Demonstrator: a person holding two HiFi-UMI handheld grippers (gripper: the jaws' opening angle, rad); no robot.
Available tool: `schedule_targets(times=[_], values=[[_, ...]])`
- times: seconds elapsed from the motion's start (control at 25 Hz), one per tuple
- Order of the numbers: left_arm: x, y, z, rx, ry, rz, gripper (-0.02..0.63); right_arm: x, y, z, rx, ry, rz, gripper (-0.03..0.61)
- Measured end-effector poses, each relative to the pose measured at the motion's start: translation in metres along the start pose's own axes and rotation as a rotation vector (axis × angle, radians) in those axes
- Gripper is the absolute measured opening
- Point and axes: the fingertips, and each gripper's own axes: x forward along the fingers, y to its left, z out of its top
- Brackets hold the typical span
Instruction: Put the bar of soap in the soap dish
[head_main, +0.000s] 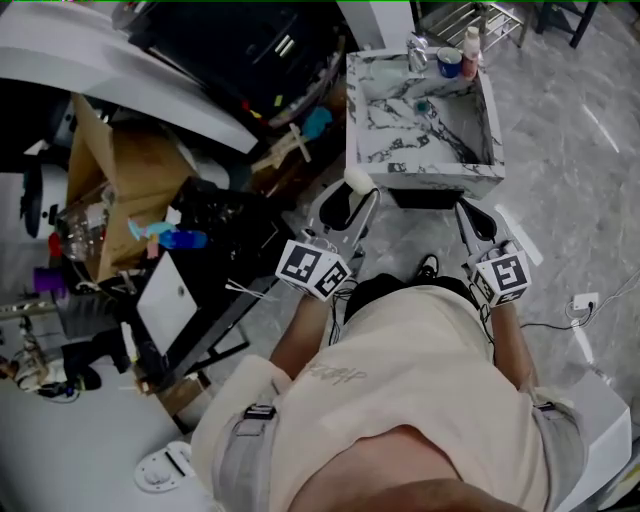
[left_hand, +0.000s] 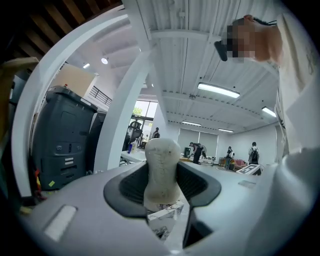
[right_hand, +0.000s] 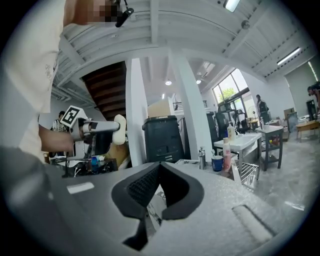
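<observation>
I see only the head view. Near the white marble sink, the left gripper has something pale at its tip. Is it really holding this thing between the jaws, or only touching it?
Observer: It is holding it. In the left gripper view, the cream-white bar of soap stands upright in the left gripper, and the black pads press on it from both sides.
Operator: And the right gripper, does it carry something?
Observer: No. In the right gripper view, the right gripper has its jaws together with nothing between them.
Operator: How much of the soap sticks out?
Observer: Its rounded top rises clear above the pads. Only its lower part sits between them.
</observation>
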Motion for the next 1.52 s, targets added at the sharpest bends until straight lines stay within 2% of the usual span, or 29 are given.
schedule_targets(times=[0.24, 0.4, 0.56, 0.68, 0.8, 1.04, 1.24, 1.4, 1.52], values=[[0.021, 0.026, 0.003, -0.05, -0.007, 0.017, 0.199, 0.026, -0.004, -0.004, 0.009, 0.038, 0.049, 0.0], [0.038, 0.052, -0.009, -0.095, 0.024, 0.012, 0.199, 0.047, 0.0, -0.006, -0.018, 0.053, 0.081, 0.0], [0.066, 0.074, -0.012, -0.14, 0.033, -0.018, 0.199, 0.061, -0.021, -0.006, 0.017, 0.075, 0.018, 0.0], [0.093, 0.087, -0.001, -0.104, 0.029, -0.069, 0.199, 0.075, -0.049, -0.001, 0.04, 0.089, -0.061, 0.0], [0.116, 0.107, 0.01, -0.058, 0.032, -0.112, 0.199, 0.1, -0.066, 0.013, 0.013, 0.094, -0.101, 0.0], [0.151, 0.153, 0.021, -0.074, 0.042, -0.169, 0.199, 0.152, -0.085, 0.06, -0.033, 0.024, -0.192, 0.0], [0.173, 0.181, 0.02, -0.046, 0.051, -0.207, 0.199, 0.171, -0.087, 0.049, -0.002, 0.029, -0.244, 0.0], [0.186, 0.199, 0.012, -0.025, 0.085, -0.207, 0.199, 0.169, -0.092, 0.042, 0.008, 0.048, -0.283, 0.001], [0.201, 0.207, 0.002, 0.053, 0.131, -0.209, 0.199, 0.17, -0.109, 0.047, 0.005, 0.026, -0.289, 0.0]])
